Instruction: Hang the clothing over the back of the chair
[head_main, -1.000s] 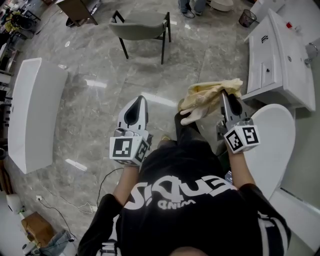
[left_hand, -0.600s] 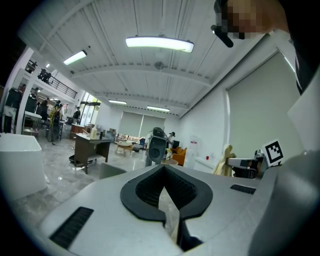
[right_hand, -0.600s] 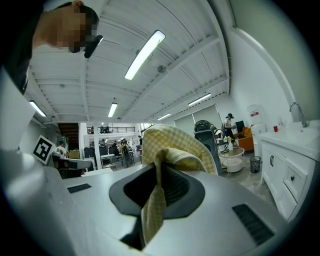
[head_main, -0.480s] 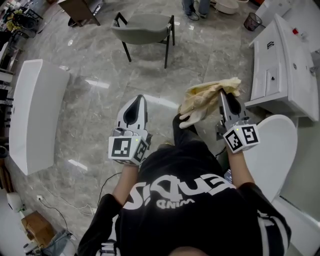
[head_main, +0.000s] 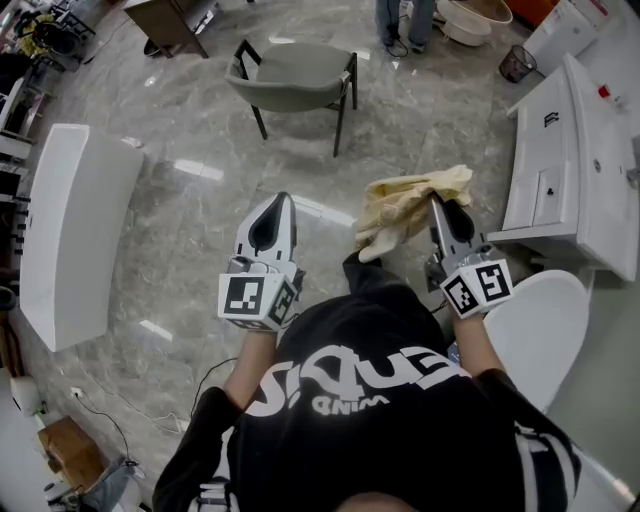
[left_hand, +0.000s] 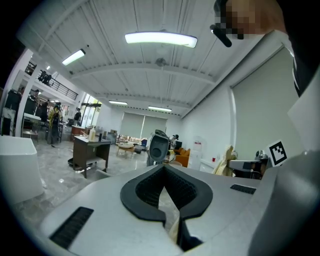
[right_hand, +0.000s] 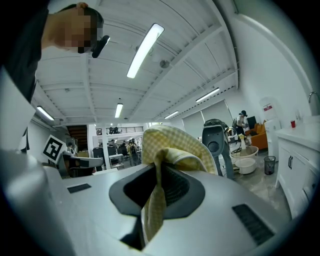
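Head view: the right claw (head_main: 436, 202) grips the yellow clothing (head_main: 400, 205) bunched just ahead of it. The chair (head_main: 295, 80) stands well beyond.

Left gripper view: the left claw (left_hand: 162, 169) is closed and empty.

Right gripper view: only a narrow fold is pinched, so the clothing may slip free.

Reading off what I can. White lettering on the person's black shirt (head_main: 365, 385) comes up upside down in the head view. The small lower line looks like "WIND". The big line I can't settle, though I think there's an S, a Q and a U in it. The left marker cube (head_main: 250, 297) and the right marker cube (head_main: 478, 287) show black-and-white square codes, no letters or digits. The white cabinet (head_main: 585, 160) carries a small dark mark on its front, too small for me to read.
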